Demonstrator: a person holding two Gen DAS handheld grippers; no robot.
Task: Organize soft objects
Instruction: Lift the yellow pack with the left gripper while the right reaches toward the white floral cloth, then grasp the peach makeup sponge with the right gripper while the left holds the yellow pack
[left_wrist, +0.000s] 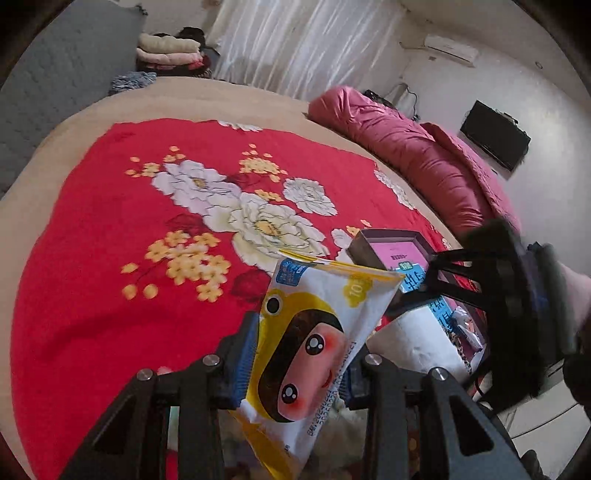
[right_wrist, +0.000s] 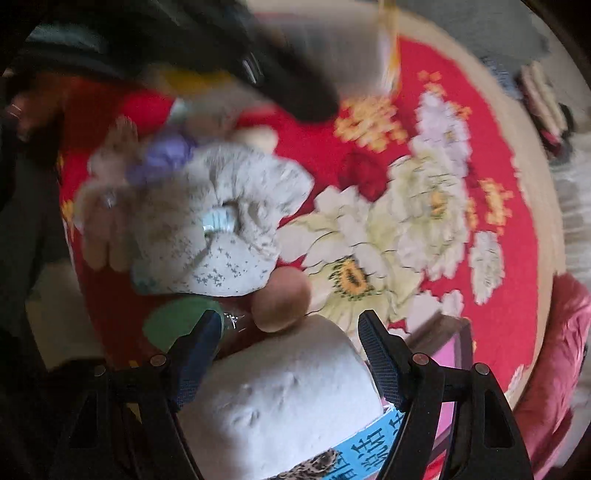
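Clamped between the blue pads of the left gripper (left_wrist: 299, 354) is a wet-wipes pack (left_wrist: 314, 343), white and yellow with a cartoon face. Its long axis runs from about six o'clock in the left wrist view up toward one o'clock, so its sealed top edge points at the open box (left_wrist: 388, 247), which sits on the red floral bedspread (left_wrist: 129, 229) at roughly two o'clock from that gripper. Of the two, the left gripper carries the item, so by my reading the coming move is a short carry up and right, toward the box, keeping the pack's length in line with the box's opening.

In the right wrist view the right gripper (right_wrist: 291, 354) stands with its jaws apart, straddling a white toilet-paper roll (right_wrist: 284, 402) without the pads clearly pressing on it; the roll's axis points toward twelve o'clock there. Beyond it, at eleven o'clock, lie a speckled white fabric bundle (right_wrist: 221, 221) and a blurred plush toy (right_wrist: 122, 166), still on the bedspread. A rolled pink quilt (left_wrist: 424, 162) lies along the bed's far edge.
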